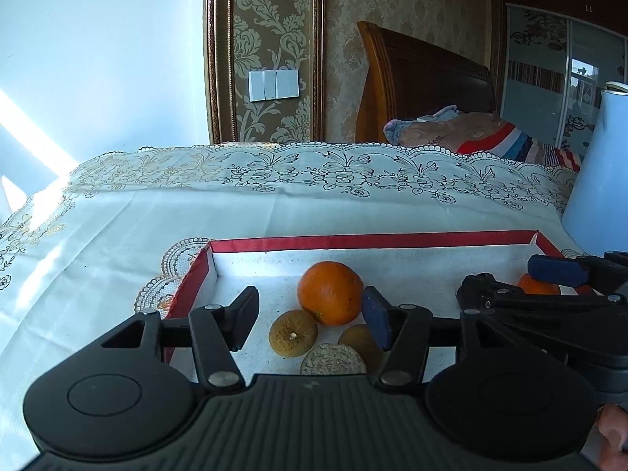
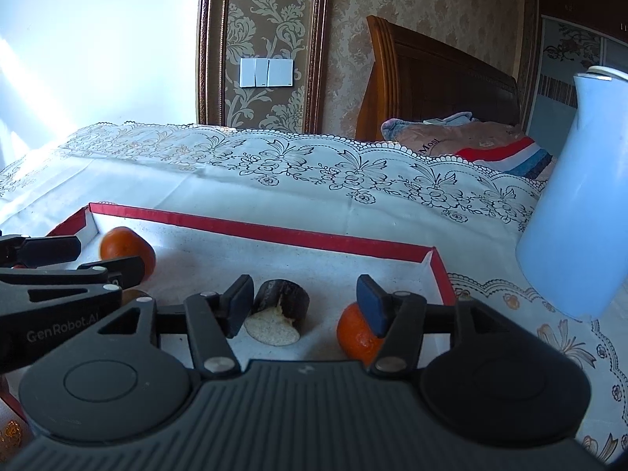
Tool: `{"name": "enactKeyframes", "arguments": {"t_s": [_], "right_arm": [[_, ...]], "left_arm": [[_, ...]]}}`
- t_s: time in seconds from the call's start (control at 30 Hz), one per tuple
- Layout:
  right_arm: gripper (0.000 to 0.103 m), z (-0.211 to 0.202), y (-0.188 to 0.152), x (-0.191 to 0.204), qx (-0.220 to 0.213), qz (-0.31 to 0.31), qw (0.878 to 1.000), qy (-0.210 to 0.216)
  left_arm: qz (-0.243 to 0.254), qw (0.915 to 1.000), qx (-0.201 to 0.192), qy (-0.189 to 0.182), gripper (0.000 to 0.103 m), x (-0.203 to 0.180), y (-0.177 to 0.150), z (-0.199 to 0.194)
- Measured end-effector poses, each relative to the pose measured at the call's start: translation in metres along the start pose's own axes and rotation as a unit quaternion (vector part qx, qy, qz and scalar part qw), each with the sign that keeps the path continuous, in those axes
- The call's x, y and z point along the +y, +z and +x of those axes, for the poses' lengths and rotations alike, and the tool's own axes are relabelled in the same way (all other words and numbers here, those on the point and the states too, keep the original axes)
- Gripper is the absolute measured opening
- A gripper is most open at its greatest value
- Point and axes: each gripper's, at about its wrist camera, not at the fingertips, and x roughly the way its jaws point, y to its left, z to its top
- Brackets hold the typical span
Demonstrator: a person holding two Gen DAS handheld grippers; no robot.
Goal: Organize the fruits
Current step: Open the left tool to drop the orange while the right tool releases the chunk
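Note:
A shallow red-rimmed box (image 1: 373, 240) with a white floor lies on the lace cloth. In the left wrist view a large orange (image 1: 331, 292) sits in it, with two small brownish fruits (image 1: 293, 332) and a speckled round slice (image 1: 333, 359) in front. My left gripper (image 1: 312, 320) is open above them, its right pad close beside the orange. In the right wrist view my right gripper (image 2: 306, 306) is open. A dark fruit piece (image 2: 280, 302) with a pale cut face lies on the box floor between its fingers. A small orange (image 2: 359, 331) lies under the right finger.
A tall pale blue jug (image 2: 581, 216) stands on the cloth just right of the box (image 2: 255, 229). Each gripper shows in the other's view, the left gripper (image 2: 84, 259) by the large orange (image 2: 127, 251). A wooden headboard and folded bedding lie beyond the table.

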Motion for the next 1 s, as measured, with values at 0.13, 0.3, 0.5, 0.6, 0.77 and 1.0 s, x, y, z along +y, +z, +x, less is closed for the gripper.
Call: {"name": "enactKeyframes", "arguments": {"t_s": [0.13,0.3,0.5,0.6,0.77,1.0], "right_arm": [[0.073,-0.002,-0.001,0.0,-0.002,0.003,1.0,-0.005],[0.082,-0.003,-0.001,-0.008,0.003,0.023,1.0,-0.005],[0.087,-0.007,-0.003,-0.008,0.002,0.022,1.0,-0.007],[0.092,-0.009,-0.003,-0.008,0.004,0.023,1.0,-0.008],[0.1,-0.016,-0.003,-0.01,0.0,0.025,1.0,-0.013],[0.101,-0.015,-0.003,-0.015,0.009,0.035,0.999,-0.009]], "left_arm": [[-0.009,0.9999,0.0,0.007,0.063,0.004,0.0,0.0],[-0.01,0.9999,-0.007,0.008,0.066,0.006,-0.001,-0.004],[-0.004,0.9998,-0.013,0.011,0.068,0.004,-0.003,-0.008],[-0.005,0.9999,-0.01,0.01,0.068,0.004,-0.003,-0.007],[-0.006,0.9999,-0.012,0.01,0.068,0.005,-0.003,-0.009],[0.002,0.9998,-0.006,0.02,0.069,-0.001,-0.001,-0.01]]}}
